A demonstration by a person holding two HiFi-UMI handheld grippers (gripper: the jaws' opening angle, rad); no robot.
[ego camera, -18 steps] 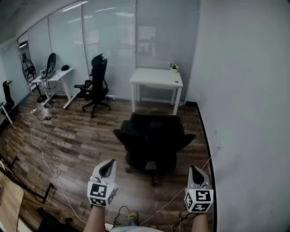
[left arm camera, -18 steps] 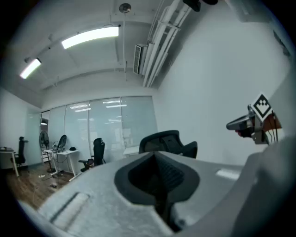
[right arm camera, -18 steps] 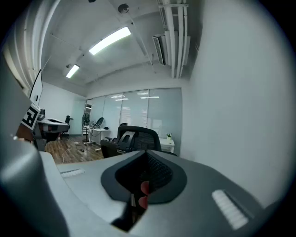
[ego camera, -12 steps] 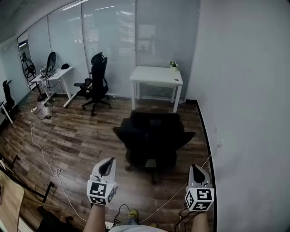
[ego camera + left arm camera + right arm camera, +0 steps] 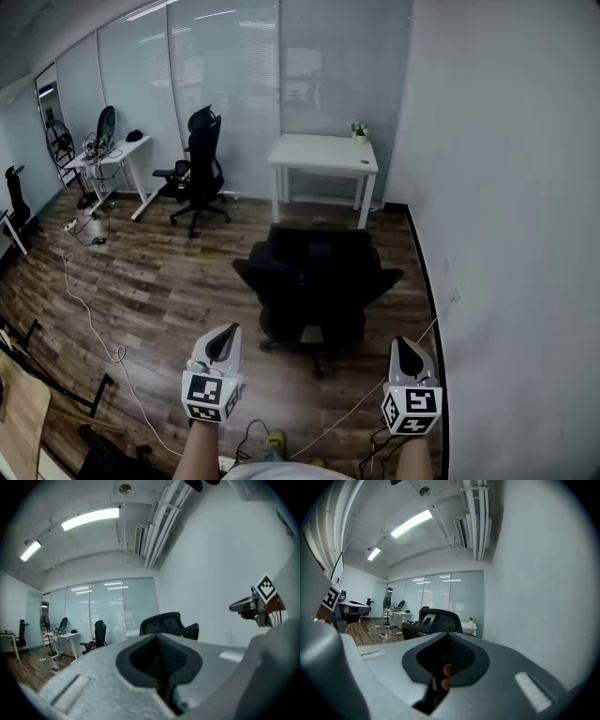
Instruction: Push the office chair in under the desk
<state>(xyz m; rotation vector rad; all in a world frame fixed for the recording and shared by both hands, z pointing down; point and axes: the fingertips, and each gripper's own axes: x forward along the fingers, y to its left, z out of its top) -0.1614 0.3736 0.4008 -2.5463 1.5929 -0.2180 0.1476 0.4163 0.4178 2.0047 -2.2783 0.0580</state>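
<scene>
A black office chair (image 5: 317,281) stands on the wood floor with its back toward me, a short way in front of a white desk (image 5: 323,155) by the far wall. The chair also shows in the left gripper view (image 5: 164,623) and the right gripper view (image 5: 436,619), ahead of both jaws. My left gripper (image 5: 225,342) and right gripper (image 5: 406,354) hover side by side near me, behind the chair and apart from it. Both are shut and hold nothing.
A small potted plant (image 5: 359,136) sits on the desk's right corner. A second black chair (image 5: 199,169) and a cluttered white desk (image 5: 108,157) stand at the left. Cables (image 5: 89,319) trail over the floor. A white wall (image 5: 506,234) runs along the right.
The view has shifted slightly, with the chair a touch nearer the frame's top. Both grippers keep their places relative to each other.
</scene>
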